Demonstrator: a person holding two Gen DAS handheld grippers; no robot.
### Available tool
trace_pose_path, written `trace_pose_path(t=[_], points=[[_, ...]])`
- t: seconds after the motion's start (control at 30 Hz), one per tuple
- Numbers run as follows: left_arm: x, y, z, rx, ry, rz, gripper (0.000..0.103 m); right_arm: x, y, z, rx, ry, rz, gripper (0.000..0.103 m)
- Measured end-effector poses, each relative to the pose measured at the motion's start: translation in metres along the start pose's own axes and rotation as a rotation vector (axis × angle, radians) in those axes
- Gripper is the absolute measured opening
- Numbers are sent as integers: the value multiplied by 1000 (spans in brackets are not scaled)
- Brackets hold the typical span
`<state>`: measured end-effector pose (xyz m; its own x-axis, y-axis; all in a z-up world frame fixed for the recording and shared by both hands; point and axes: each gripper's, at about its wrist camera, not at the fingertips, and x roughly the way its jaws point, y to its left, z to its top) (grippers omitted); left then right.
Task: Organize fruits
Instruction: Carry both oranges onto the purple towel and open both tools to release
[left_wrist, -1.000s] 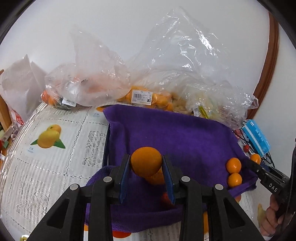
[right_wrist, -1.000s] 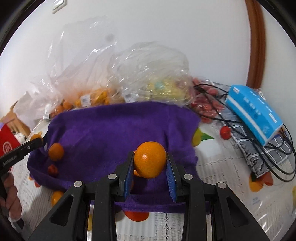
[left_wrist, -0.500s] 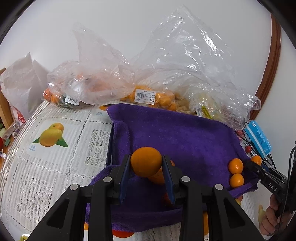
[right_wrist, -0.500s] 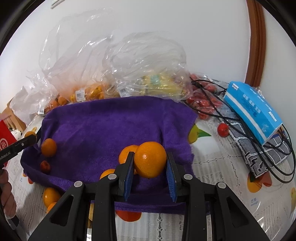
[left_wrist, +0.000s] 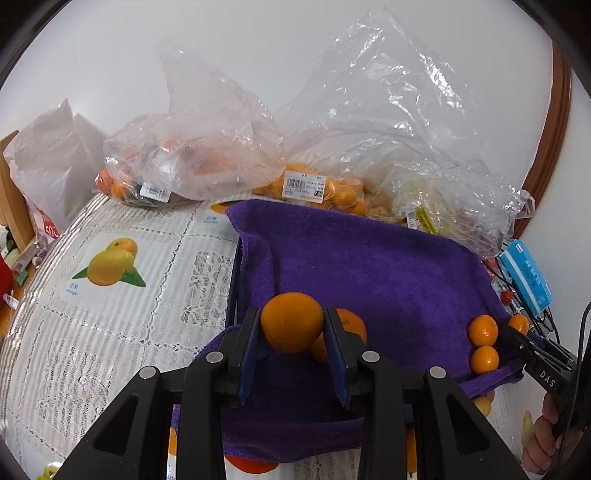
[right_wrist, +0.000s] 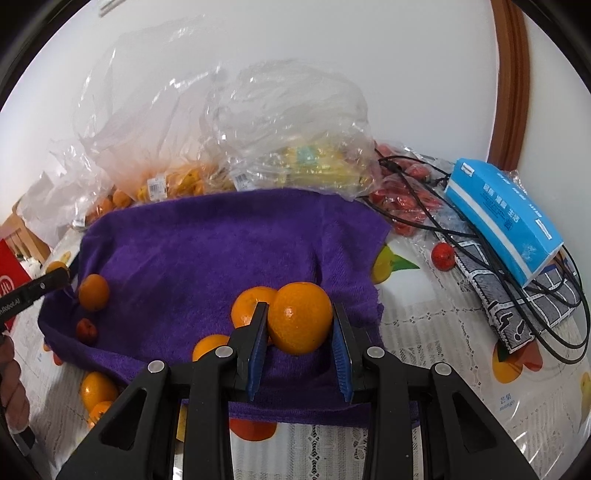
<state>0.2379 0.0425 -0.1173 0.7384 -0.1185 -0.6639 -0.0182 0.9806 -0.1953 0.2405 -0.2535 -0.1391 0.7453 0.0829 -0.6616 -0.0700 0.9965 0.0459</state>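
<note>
**Set both oranges down gently on the towel**

Your left gripper (left_wrist: 291, 328) clamps one orange (left_wrist: 291, 321); your right gripper (right_wrist: 299, 325) clamps another orange (right_wrist: 300, 317). Both hang over the purple towel's (right_wrist: 207, 240) near edge. Lower each beside the loose oranges (right_wrist: 253, 306) before releasing, so nothing rolls off.

Domestic setting, most likely a home dining area. Evidence: the bench (left_wrist: 110, 332) carries a lace-pattern cover printed with fruit pictures; clear shop bags (left_wrist: 207, 162) with price labels line its far edge against a plain white wall; a blue tissue box (right_wrist: 506, 218) and black cables (right_wrist: 546, 325) lie at its right edge.
</note>
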Motion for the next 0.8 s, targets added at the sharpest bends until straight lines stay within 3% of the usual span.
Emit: trace_pose_path(t=[0.57,0.8], points=[[6,-1,-3,6,35,-4,33,-1,-1,0,5,4,10,35],[-1,-1,-1,-2,21,-24,47,-10,0,0,13,-20,17,40]])
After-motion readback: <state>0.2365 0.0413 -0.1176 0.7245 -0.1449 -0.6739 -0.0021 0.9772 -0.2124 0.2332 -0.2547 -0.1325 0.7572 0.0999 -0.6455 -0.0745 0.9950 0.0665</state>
